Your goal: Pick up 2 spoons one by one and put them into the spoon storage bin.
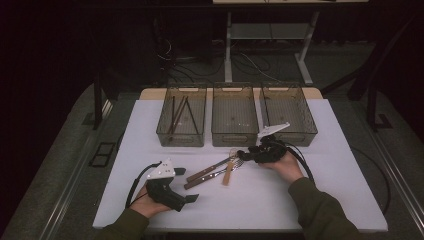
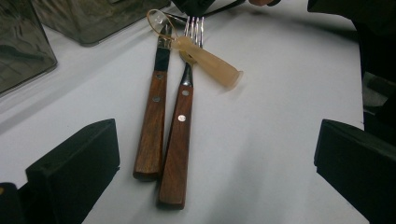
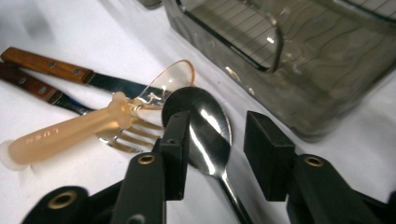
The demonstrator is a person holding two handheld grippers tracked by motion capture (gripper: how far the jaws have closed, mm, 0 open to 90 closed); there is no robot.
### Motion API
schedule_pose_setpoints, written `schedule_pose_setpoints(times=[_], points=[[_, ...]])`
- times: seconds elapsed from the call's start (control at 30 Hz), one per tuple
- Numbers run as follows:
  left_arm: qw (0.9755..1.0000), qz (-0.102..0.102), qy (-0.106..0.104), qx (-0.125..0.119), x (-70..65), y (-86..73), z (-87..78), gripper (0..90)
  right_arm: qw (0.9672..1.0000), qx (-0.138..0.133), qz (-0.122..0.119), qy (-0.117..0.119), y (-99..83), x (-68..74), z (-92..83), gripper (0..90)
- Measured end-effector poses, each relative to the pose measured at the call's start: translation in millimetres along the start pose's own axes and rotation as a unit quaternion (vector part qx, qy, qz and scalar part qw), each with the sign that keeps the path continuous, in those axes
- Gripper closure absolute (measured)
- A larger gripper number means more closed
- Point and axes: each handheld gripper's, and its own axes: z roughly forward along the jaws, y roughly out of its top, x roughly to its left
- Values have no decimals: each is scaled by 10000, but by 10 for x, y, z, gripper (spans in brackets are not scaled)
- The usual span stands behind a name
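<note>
Jaws of right gripper [image 3: 217, 147] straddle metal spoon [image 3: 205, 128], seemingly not pressing.

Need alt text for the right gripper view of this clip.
A metal spoon lies on the white table between the right gripper's open black fingers. Behind it lie a plastic-handled spoon, a fork and a wooden-handled knife, beside a smoky bin.

A: The spoon [image 3: 205, 126] at 6 o'clock is polished metal, mirror-glossy. The small spoon [image 3: 93, 123] at 9 o'clock has a matt, translucent peach plastic handle and a clear, shiny bowl.

B: The knife [image 2: 154, 116] and fork [image 2: 180, 126] carry smooth, reddish wood handles with metal rivets. The bins [image 1: 234, 117] at 12 o'clock are smoky, glossy plastic; the counter [image 1: 325, 190] looks matt white.

A: The right claw [image 3: 217, 144] has matt black pads.
</note>
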Motion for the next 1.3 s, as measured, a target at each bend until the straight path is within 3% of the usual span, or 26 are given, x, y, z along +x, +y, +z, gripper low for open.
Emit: schedule_pose_setpoints(times=[0.33, 0.53, 0.8, 1.3], points=[[10000, -11, -4, -1, -2, 0, 3, 0, 9987, 252, -442, -41, -32, 13, -8, 573], [10000, -9, -2, -2, -2, -1, 3, 0, 9968, 355, -680, -211, -36, 22, -30, 704], [10000, -5, 2, -28, -6, -2, 5, 0, 9945, 431, -916, -260, -60, 28, -65, 837], [10000, 2, -4, -29, -8, 0, 8, 0, 9936, 652, -911, -118, -166, -19, -237, 854]])
